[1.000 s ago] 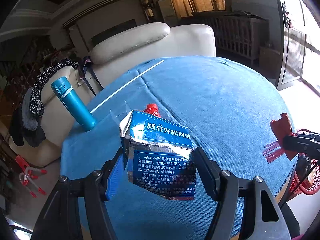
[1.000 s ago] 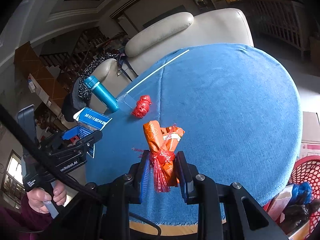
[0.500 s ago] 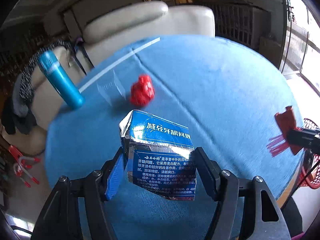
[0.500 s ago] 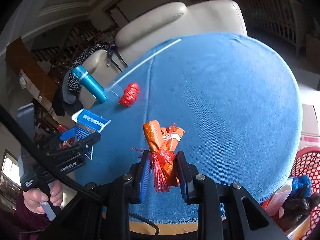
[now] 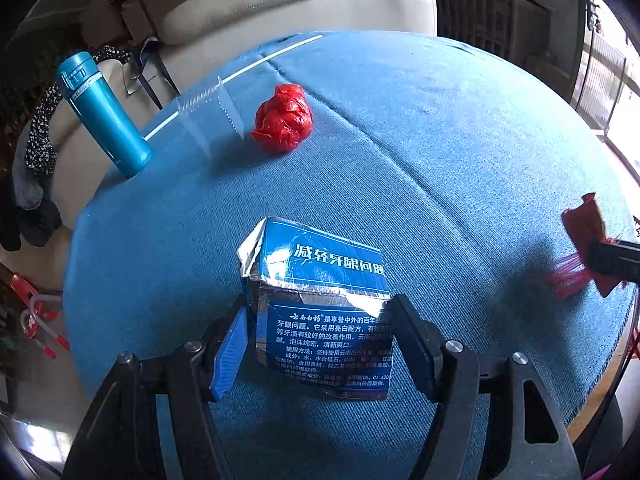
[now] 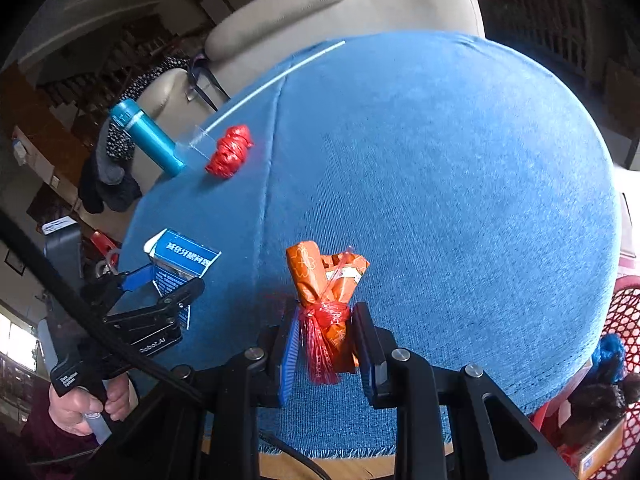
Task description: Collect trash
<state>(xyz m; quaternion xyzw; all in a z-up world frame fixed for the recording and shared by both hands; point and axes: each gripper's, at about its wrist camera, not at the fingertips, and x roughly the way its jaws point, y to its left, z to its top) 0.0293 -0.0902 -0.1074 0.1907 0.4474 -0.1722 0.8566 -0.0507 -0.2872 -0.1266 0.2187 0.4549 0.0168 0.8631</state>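
Observation:
My left gripper (image 5: 320, 344) is shut on a blue toothpaste box (image 5: 320, 312) with Chinese print and holds it above the blue-clothed round table (image 5: 440, 140); it shows in the right wrist view (image 6: 182, 260) too. My right gripper (image 6: 326, 340) is shut on an orange wrapper bundle (image 6: 324, 284) tied with red plastic, held over the table's near edge; it appears at the right of the left wrist view (image 5: 588, 244). A crumpled red plastic ball (image 5: 283, 118) lies on the far left of the table. A clear plastic piece (image 5: 208, 116) stands beside it.
A teal thermos (image 5: 102, 114) stands at the table's left edge. A white straw (image 5: 240, 76) lies near the far edge. A cream sofa (image 5: 300, 4) is behind the table. A red basket (image 6: 616, 380) holding trash stands at the lower right, below the table's edge.
The left wrist view has tilted down and nearer the table, so the red ball is in full view. Both grippers keep their hold. The red basket shows more in the right wrist view.

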